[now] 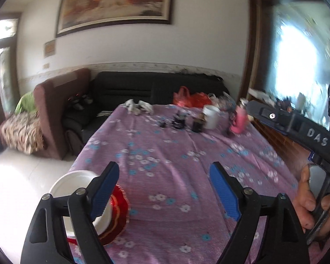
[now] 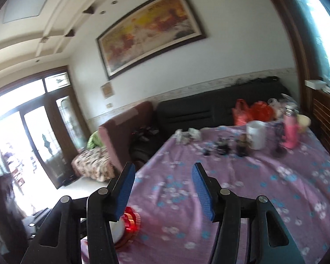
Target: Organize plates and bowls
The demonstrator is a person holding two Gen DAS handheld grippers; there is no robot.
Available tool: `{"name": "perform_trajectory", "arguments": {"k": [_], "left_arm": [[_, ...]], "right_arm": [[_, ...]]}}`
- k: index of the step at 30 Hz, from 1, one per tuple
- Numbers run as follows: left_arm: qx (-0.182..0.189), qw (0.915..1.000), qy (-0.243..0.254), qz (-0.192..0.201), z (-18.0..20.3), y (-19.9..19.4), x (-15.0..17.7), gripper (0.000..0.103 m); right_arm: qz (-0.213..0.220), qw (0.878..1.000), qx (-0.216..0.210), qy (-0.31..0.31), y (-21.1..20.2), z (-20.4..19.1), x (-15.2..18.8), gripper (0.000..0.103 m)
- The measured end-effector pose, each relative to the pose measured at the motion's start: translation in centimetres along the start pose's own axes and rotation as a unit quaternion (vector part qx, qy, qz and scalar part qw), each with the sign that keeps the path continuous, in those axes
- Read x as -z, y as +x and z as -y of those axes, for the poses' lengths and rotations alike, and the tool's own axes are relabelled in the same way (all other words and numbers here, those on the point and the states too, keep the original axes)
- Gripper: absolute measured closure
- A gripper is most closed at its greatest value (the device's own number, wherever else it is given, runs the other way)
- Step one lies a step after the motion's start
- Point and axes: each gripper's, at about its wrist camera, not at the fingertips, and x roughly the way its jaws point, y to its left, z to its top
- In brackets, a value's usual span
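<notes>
Meanwhile, both grippers hang above a table draped in purple floral cloth (image 1: 176, 154), the left gripper (image 1: 165, 189) and right gripper (image 2: 162, 189) each with jaws spread and holding nothing. At the table's near left edge, a white bowl (image 1: 77, 180) sits on a red plate (image 1: 118, 211); a white mug (image 1: 211, 116) and pink bottle (image 1: 238, 121) stand near the far right corner.
</notes>
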Motion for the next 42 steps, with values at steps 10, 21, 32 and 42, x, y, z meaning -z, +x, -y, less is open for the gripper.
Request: {"name": "perform_trajectory", "arguments": {"k": [10,21,32,42], "left_arm": [[0.003,0.9955,0.069,-0.065,6.7,4.6,2.1,0.008],[0.012,0.9976,0.065,-0.021,6.7,4.4,2.9,0.000],[-0.116,0.9932,-0.006,0.008,-2.4,1.9,3.9,0.000],[-0.200,0.9751,-0.095,0.020,-12.2,-1.1,5.2,0.000]], "right_arm": [[0.042,0.997,0.066,-0.008,-3.3,7.0,5.0,0.039],[0.041,0.997,0.058,0.010,-2.9,8.1,6.0,0.038],[-0.005,0.999,-0.040,-0.032,2.7,-0.2,6.9,0.036],[-0.037,0.991,-0.102,-0.076,6.0,-7.9,9.0,0.036]]}}
